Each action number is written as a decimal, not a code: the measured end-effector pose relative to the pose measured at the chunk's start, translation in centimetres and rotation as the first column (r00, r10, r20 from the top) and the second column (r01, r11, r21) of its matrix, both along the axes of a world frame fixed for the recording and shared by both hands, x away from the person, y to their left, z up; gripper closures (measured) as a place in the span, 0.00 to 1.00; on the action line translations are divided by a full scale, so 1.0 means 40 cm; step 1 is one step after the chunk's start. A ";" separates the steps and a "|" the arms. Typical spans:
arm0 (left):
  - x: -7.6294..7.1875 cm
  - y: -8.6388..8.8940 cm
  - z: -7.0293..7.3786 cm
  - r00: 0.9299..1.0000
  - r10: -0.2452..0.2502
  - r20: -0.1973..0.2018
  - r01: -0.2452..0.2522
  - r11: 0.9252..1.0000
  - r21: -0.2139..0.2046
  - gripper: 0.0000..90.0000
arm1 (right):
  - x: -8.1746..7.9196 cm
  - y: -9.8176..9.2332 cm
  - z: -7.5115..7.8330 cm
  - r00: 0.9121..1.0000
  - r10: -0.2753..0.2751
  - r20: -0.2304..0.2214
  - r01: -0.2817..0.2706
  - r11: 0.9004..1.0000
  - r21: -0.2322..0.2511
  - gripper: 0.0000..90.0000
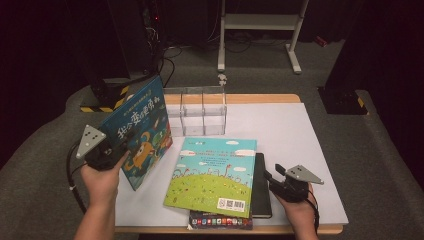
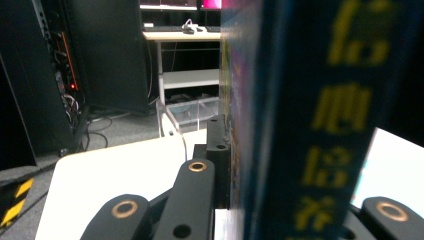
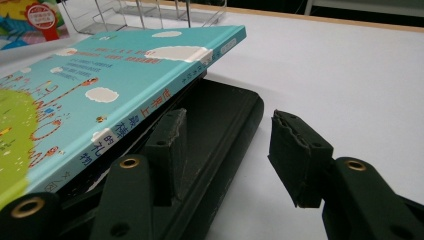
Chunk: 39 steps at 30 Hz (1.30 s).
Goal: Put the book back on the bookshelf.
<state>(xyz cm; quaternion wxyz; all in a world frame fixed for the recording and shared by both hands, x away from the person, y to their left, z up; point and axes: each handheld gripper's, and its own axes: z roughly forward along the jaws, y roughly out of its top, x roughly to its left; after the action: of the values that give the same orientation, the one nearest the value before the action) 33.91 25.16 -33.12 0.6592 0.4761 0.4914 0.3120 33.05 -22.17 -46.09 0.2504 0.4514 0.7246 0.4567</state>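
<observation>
The left gripper (image 1: 121, 150) is clamped on the lower edge of the blue book (image 1: 140, 125), its jaws pressed against both covers, and holds it tilted up off the table (image 1: 300, 145), just left of the clear rack (image 1: 196, 112). The right gripper (image 1: 270, 176) rests at the stack's right side with its jaws half apart, gripping nothing; in the right gripper view one jaw lies against the black book (image 3: 220, 145) beneath the green book (image 1: 215, 175). A third book (image 1: 220, 221) pokes out below.
</observation>
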 end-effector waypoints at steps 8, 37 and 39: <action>0.085 -0.040 0.030 0.999 0.042 0.005 -0.042 0.999 0.011 0.92 | -0.001 -0.013 0.002 1.000 -0.012 0.004 0.012 1.000 0.012 0.54; 0.292 -0.110 0.000 0.982 0.186 0.023 -0.186 0.982 0.008 0.92 | -0.001 -0.024 0.004 1.000 -0.013 0.003 0.013 0.999 0.037 0.55; 0.300 -0.114 -0.004 0.981 0.195 0.024 -0.195 0.981 0.008 0.92 | -0.001 -0.024 0.003 1.000 -0.012 0.001 0.012 0.999 0.038 0.54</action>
<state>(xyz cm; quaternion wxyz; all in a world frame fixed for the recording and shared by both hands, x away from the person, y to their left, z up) 45.90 20.60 -33.29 0.6285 0.4255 0.5265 0.3830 33.03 -23.12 -45.98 0.2450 0.4598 0.7131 0.4691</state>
